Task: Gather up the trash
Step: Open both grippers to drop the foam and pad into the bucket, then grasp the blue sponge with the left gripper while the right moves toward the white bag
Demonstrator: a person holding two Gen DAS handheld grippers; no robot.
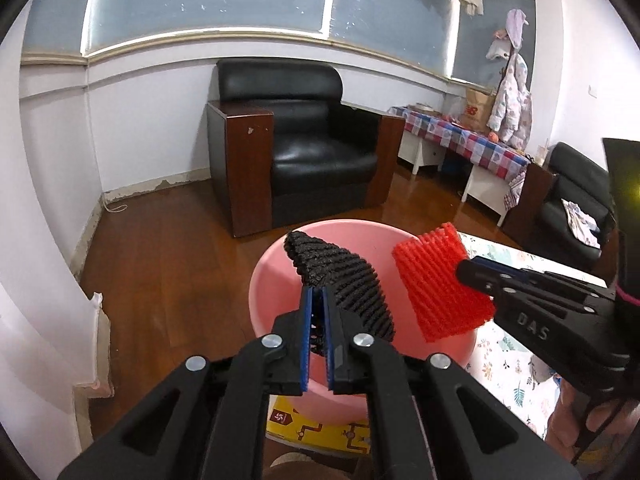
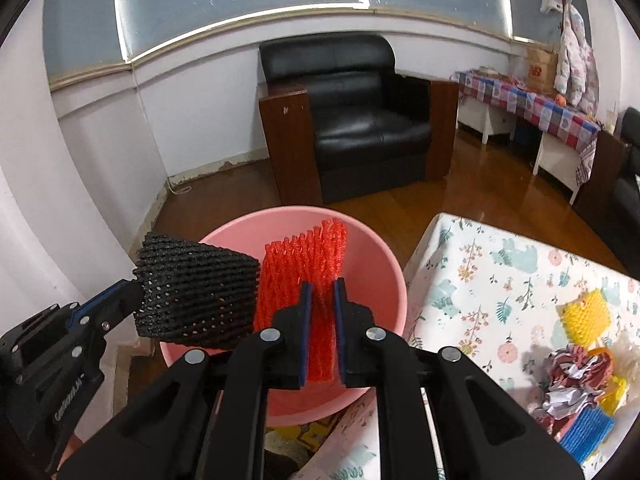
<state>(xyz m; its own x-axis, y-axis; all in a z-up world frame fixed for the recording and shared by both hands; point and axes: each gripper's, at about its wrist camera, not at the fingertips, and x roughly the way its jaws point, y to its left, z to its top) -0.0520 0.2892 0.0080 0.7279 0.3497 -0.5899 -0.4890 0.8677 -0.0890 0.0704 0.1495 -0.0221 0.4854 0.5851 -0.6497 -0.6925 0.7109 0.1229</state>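
the left gripper (image 1: pixel 316 300) pinches a black foam net (image 1: pixel 340 280), its narrow jaws clamped on the near end. the net's long axis runs away from the fingers, up and to the far left, over the pink bin (image 1: pixel 276 264). the right gripper (image 2: pixel 322 292) grips a red foam net (image 2: pixel 308 264) the same way, standing nearly upright with its frayed end pointing to the far side, above the bin's mouth. more scraps (image 2: pixel 576 368) lie on the flowered table (image 2: pixel 480 280) at right, well apart from the bin.
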